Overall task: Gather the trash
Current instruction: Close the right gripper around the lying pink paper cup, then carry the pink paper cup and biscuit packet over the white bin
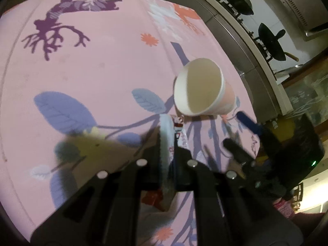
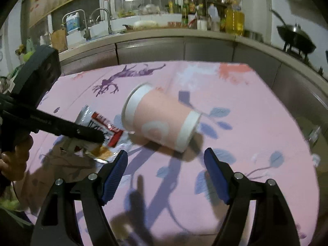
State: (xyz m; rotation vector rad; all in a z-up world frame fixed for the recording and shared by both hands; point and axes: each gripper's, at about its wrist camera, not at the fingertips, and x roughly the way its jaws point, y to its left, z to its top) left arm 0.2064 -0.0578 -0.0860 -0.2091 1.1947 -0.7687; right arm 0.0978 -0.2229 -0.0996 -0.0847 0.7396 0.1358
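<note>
We're mid-pickup: left gripper (image 1: 167, 141) is clamped on the crinkled silver-and-red snack wrapper (image 2: 102, 130), left of the tipped pink-and-white paper cup (image 2: 162, 121) on the pink floral tablecloth (image 2: 246, 106). Right gripper (image 2: 166, 176) is spread wide just near of the cup; next we should straddle its body and close.

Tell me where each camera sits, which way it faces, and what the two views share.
Left wrist: on the left gripper, looking down over the pink cloth; its fingers clamp the snack wrapper, stove at upper right.
Right wrist: on the right gripper, open, facing the kitchen counter; the person's left hand shows.
Shared: paper cup on its side, wrapper, cloth, each other's gripper.
</note>
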